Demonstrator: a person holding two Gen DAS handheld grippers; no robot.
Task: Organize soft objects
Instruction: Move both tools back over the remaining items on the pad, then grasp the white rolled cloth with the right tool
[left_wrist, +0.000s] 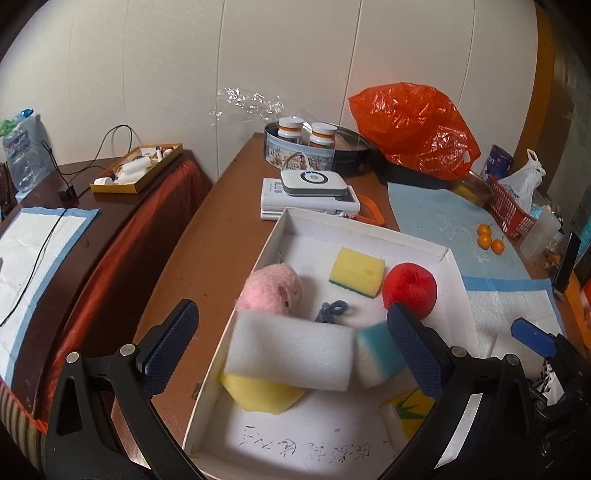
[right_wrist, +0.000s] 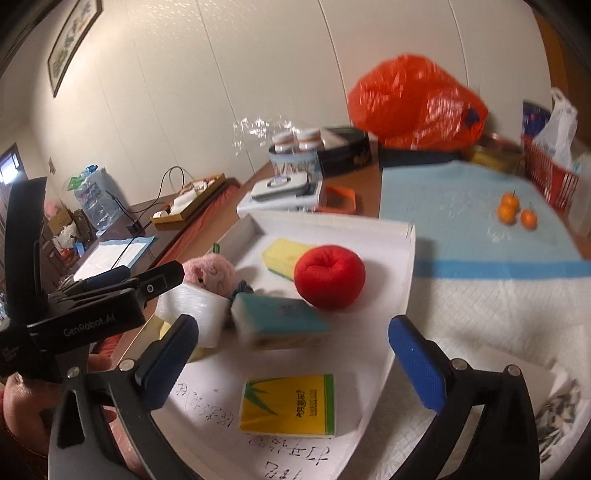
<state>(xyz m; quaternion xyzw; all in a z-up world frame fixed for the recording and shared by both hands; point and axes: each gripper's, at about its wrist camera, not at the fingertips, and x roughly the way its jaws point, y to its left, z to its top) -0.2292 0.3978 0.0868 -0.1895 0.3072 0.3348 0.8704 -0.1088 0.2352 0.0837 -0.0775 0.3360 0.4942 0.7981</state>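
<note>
A shallow white box (left_wrist: 369, 232) on the brown table holds the soft things: a pink plush (left_wrist: 271, 290), a yellow sponge (left_wrist: 356, 271), a red plush apple (left_wrist: 410, 290), a white foam block (left_wrist: 291, 350) lying on another yellow sponge (left_wrist: 262, 393), and a blue-topped sponge (left_wrist: 380, 354). My left gripper (left_wrist: 291, 349) is open over the box's near left part, and its pads stand clear of the foam block. My right gripper (right_wrist: 291, 362) is open above the blurred blue-topped sponge (right_wrist: 280, 321) and a yellow tissue pack (right_wrist: 288, 404), gripping neither.
Behind the box lie a white device on a flat carton (left_wrist: 314, 184), a round tin with two bottles (left_wrist: 306, 144) and an orange plastic bag (left_wrist: 413, 125). Tangerines (left_wrist: 489, 238) and a red basket (left_wrist: 511, 210) sit to the right. A side table with a yellow tray (left_wrist: 136, 168) stands left.
</note>
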